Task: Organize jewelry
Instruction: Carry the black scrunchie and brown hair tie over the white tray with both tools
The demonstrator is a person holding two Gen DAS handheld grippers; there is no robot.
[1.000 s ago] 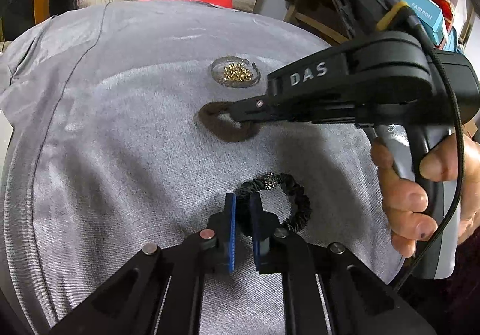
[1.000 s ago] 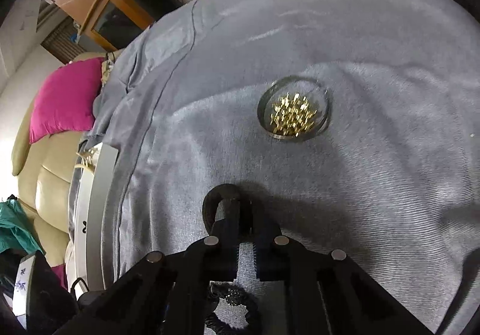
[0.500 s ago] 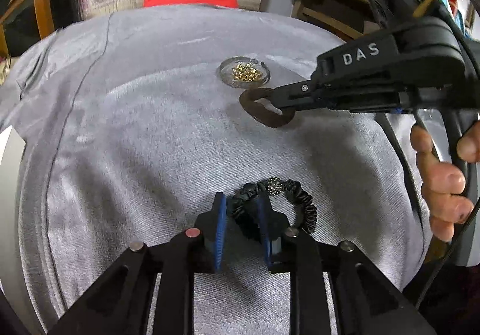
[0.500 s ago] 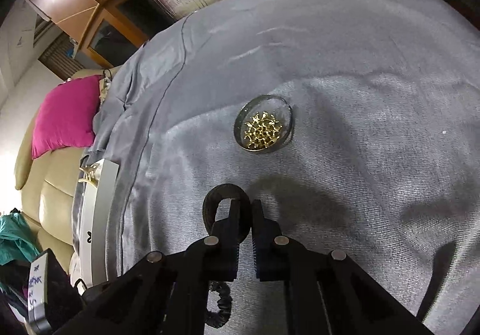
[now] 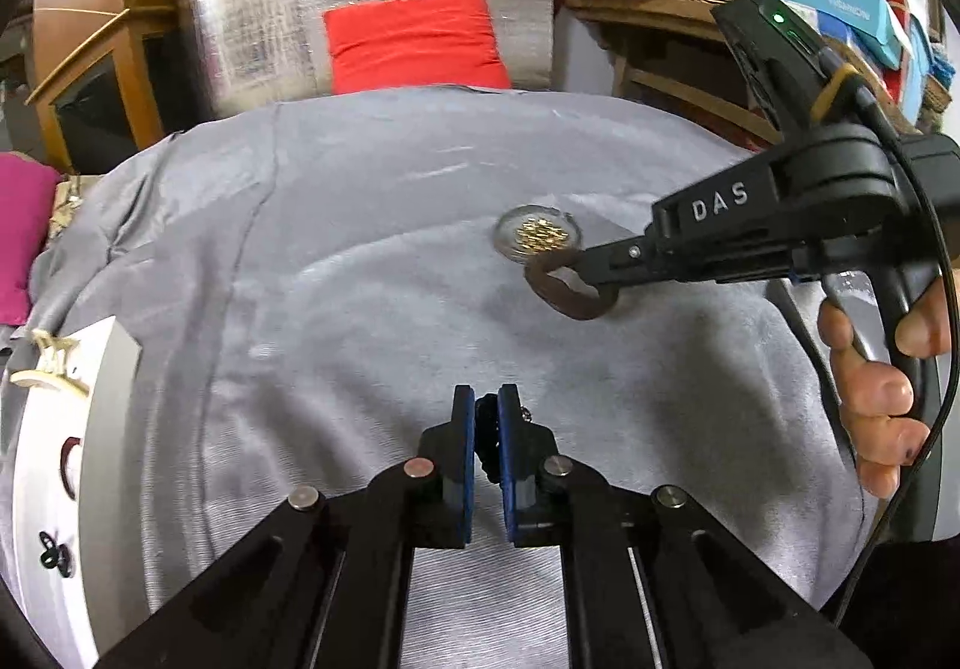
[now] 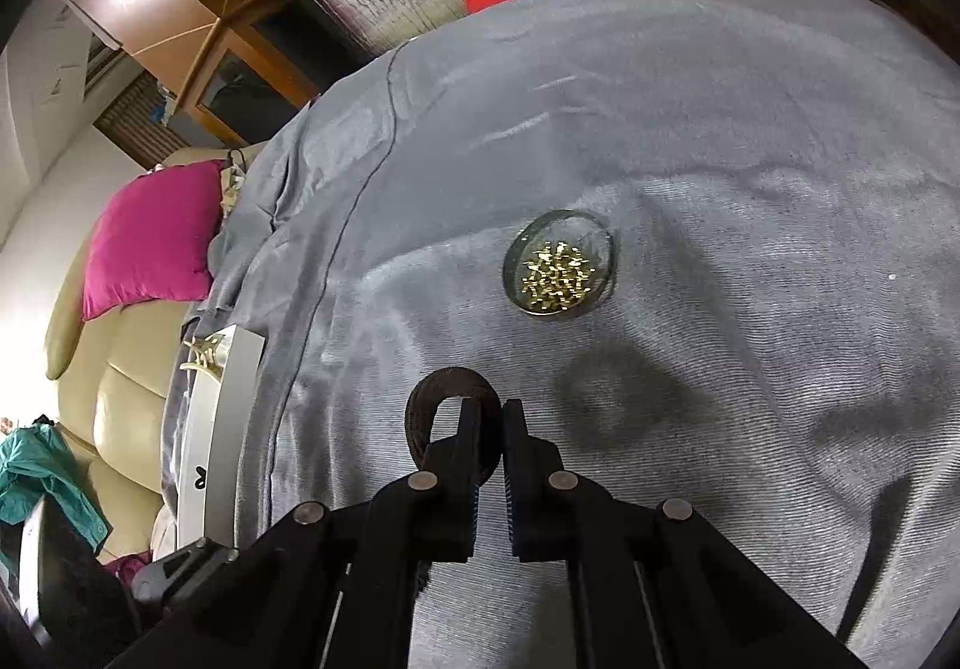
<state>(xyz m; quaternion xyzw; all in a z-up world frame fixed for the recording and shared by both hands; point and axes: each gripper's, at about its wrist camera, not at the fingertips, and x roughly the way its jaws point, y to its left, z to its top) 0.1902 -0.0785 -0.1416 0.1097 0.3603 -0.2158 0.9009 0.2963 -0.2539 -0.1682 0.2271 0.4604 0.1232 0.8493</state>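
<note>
Grey blanket (image 5: 360, 261) on a cluttered room's table, left gripper (image 5: 486, 417) now lifts its pinched black scrunchie (image 5: 487, 429), right gripper (image 6: 491, 429) clamps the brown one (image 6: 447, 381).

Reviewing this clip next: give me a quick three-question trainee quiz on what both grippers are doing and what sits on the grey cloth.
1. True or false: the right gripper is shut on the dark brown fabric ring.
2. What does the left gripper hold? A) a gold chain B) the black ruffled scrunchie C) nothing
3. Fill in: the small round clear dish on the grey cloth holds ____-coloured pieces.

Key: 1 true, the ring is lifted off the cloth. 2 B, pinched between the blue pads. 3 gold.
</note>
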